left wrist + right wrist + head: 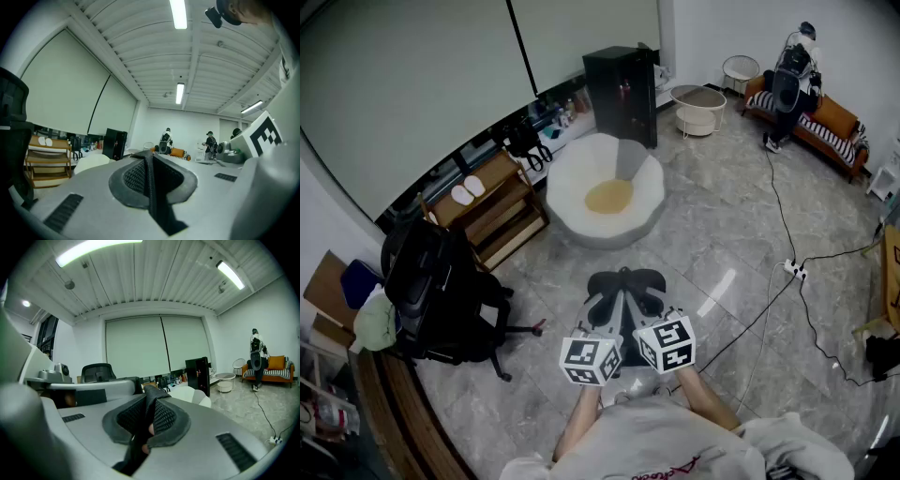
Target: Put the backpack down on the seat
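The black backpack (429,281) rests on the seat of a black wheeled office chair (502,330) at the left of the head view; the two are hard to tell apart. My left gripper (609,298) and right gripper (643,292) are held side by side over the floor, well right of the chair. The left gripper (149,161) is shut, its dark pads pressed together with nothing between them. The right gripper (152,403) is shut as well, and I see no object held in it. The chair's back (98,371) shows in the right gripper view.
A white round armchair (572,216) with a yellow cushion stands ahead of me. A wooden shelf (492,202) lies left of it, a black cabinet (622,94) behind. A cable and power strip (794,270) cross the floor at right. A person (789,80) stands by an orange sofa (836,120).
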A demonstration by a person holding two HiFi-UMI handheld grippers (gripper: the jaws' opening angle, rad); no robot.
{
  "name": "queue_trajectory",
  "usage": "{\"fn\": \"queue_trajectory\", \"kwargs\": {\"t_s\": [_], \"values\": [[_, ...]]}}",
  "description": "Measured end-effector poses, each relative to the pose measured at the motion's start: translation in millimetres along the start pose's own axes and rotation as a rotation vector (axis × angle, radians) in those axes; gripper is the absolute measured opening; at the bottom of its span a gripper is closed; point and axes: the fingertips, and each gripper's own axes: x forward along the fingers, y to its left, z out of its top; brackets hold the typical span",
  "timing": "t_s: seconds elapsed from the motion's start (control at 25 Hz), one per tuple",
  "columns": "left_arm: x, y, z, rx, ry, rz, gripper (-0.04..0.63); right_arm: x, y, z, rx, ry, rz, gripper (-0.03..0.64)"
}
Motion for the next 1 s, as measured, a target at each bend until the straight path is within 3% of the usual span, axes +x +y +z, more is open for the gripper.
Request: {"fn": "queue_trajectory", "kwargs": {"t_s": [1.0], "values": [[60.0,-47.9,-28.3,-0.039,0.029,0.040,0.046,-20.7,-78.0,-14.3,0.020,0.022,0.041,0.043]]}}
